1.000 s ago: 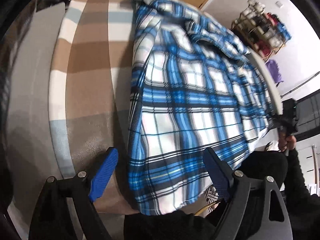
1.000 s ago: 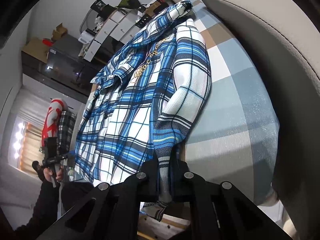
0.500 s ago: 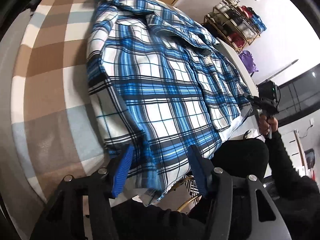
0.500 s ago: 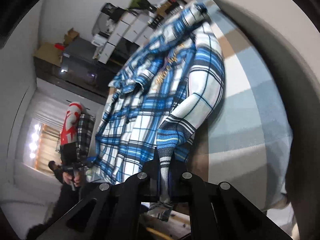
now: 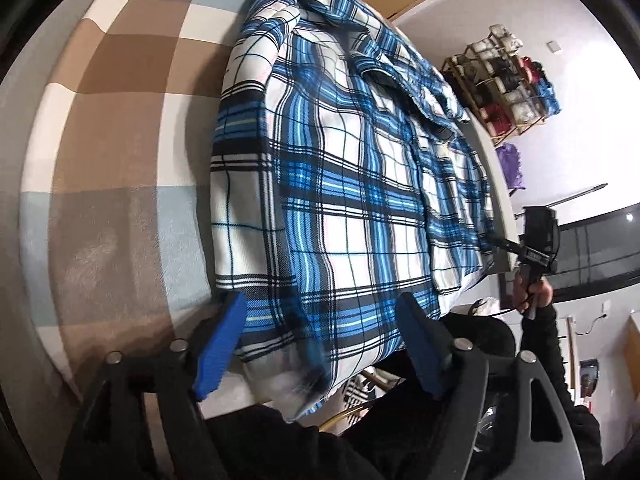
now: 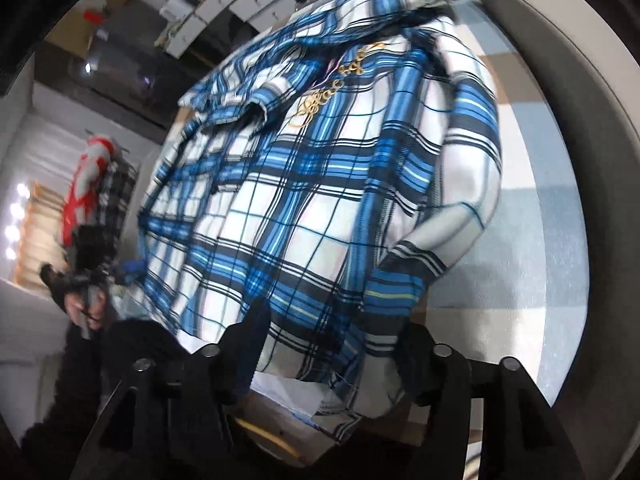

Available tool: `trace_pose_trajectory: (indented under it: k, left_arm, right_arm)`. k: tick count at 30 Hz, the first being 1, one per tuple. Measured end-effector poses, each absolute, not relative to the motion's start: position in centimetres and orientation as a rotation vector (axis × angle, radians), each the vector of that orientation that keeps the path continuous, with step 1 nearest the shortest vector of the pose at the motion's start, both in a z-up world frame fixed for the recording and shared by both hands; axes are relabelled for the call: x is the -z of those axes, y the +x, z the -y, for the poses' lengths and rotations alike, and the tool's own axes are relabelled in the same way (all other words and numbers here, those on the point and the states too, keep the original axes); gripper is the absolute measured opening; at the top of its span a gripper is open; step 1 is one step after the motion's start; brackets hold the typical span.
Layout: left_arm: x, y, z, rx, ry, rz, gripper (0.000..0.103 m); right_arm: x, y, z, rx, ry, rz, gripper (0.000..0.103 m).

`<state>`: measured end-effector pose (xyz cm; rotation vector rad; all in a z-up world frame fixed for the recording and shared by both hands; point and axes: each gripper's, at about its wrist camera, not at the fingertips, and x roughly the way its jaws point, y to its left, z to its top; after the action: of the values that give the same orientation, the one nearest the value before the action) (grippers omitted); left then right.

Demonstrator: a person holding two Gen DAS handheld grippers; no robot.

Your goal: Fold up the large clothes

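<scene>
Both grippers have just let their jaws widen: the left gripper and the right gripper each straddle the hem without pinching it. The blue plaid shirt lies spread on the checked blanket.

Place: you're in a lived-in home room
Surface: checked blanket covers what you work on
Storage: open shelf rack of bundled items, white drawer units
Extras: cardboard boxes, curtain lights
</scene>
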<state>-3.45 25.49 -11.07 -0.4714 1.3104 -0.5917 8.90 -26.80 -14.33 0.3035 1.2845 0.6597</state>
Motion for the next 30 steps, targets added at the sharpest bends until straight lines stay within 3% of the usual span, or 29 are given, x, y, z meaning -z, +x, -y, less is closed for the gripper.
trace_pose_trajectory:
  k: [10, 12, 13, 14, 17, 18, 19, 23, 30]
  left_arm:
    - [10.5, -4.1, -24.8, 0.446, -0.267, -1.318, 0.08]
    - [10.7, -4.6, -24.3, 0.446, -0.205, -1.301, 0.08]
    - [10.7, -4.9, -23.9, 0.442, -0.171, -1.291, 0.08]
    - [10.7, -5.1, -23.5, 0.434, -0.136, -1.28, 0.079]
    - [10.8, -5.6, -22.9, 0.375, -0.016, -1.269, 0.055]
    - [10.7, -5.4, -23.3, 0.333, -0.013, -1.274, 0.034]
    - [10.7, -5.1, -24.1, 0.302, -0.044, -1.286, 0.0]
    - [11.7, -4.7, -26.8, 0.358, -0.314, -1.337, 0.0]
    - [9.9, -6.9, -27.7, 0.548, -0.597, -1.251, 0.0]
  right_arm:
    - [13.9, 8.2, 26.1, -0.609, 0.215, -1.233, 0.056]
    - [14.0, 8.1, 26.0, -0.584, 0.201, -1.217, 0.036]
    - [14.2, 8.2, 26.0, -0.57, 0.195, -1.22, 0.014]
    - [14.4, 8.2, 26.3, -0.566, 0.2, -1.22, 0.01]
    - [14.7, 8.2, 27.5, -0.594, 0.289, -1.196, 0.005]
    - [14.9, 8.3, 28.1, -0.604, 0.335, -1.193, 0.005]
    - [15.0, 8.3, 28.7, -0.618, 0.381, -1.194, 0.004]
    - [15.1, 8.2, 30.5, -0.637, 0.481, -1.186, 0.003]
    - [14.4, 6.5, 33.5, -0.658, 0.585, -1.154, 0.003]
